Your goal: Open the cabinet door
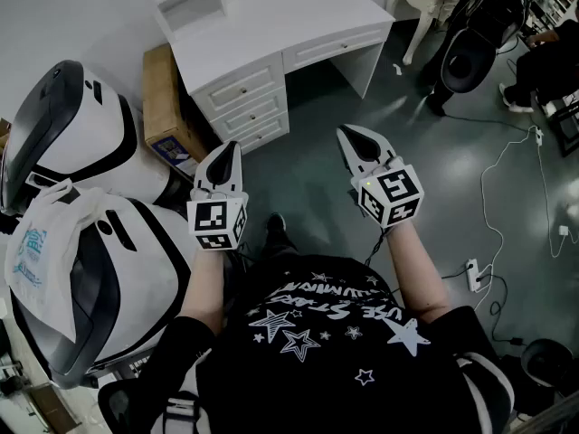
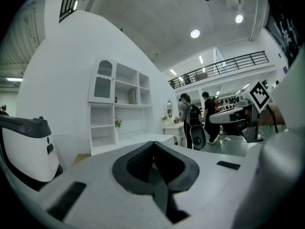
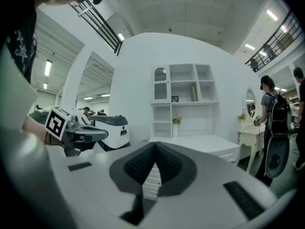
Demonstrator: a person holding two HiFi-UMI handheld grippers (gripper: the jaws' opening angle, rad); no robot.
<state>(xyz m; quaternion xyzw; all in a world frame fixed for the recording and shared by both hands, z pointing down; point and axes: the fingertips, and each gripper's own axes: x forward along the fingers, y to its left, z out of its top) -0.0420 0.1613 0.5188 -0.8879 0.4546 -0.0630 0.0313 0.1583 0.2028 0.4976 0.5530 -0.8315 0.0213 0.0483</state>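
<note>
Holds the left gripper (image 1: 228, 150) and the right gripper (image 1: 348, 136) out ahead of the chest on bare forearms, side by side and roughly level, tips toward the white wooden desk with drawers (image 1: 271, 21). Presses both pairs of jaws fully together, tip to tip, gripping nothing. Faces the narrow white cabinet door with an arched window (image 3: 161, 83): upright, long axis vertical, apparently shut, in the top left compartment of the white open shelf unit (image 3: 190, 99) standing on the desk. Stands well apart from that door, which sits far ahead of and above both sets of jaws, untouched.
</note>
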